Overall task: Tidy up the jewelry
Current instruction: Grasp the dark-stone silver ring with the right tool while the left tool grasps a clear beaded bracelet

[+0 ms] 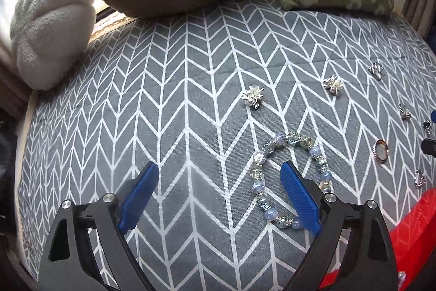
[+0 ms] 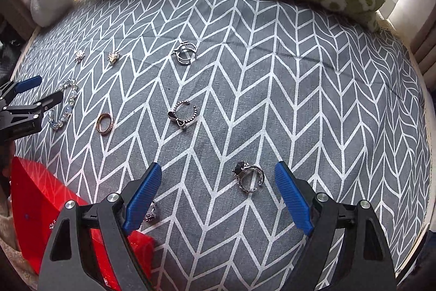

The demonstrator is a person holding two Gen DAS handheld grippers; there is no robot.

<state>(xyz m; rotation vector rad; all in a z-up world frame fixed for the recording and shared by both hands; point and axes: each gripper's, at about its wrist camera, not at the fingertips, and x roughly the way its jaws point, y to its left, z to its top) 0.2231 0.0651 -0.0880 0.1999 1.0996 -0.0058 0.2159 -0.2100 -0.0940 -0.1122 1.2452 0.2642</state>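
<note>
Beaded bracelet (image 1: 288,179) lies beneath the gaping left tool (image 1: 218,198), at its right finger.

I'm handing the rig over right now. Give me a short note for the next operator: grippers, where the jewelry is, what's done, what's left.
Left gripper: open, empty, low over the cloth, its right finger above the beaded bracelet.
Right gripper: open, empty, with the dark-stone ring lying between its fingers, not gripped.
Still loose on the grey patterned cloth: two flower earrings, a rose-gold ring, a beaded open ring, a wire ring, and a small piece by the right gripper's left finger.
Red box: near left; contents unclear.
Done: hard to tell.
Left: nearly everything; start with the ring or bracelet.
</note>
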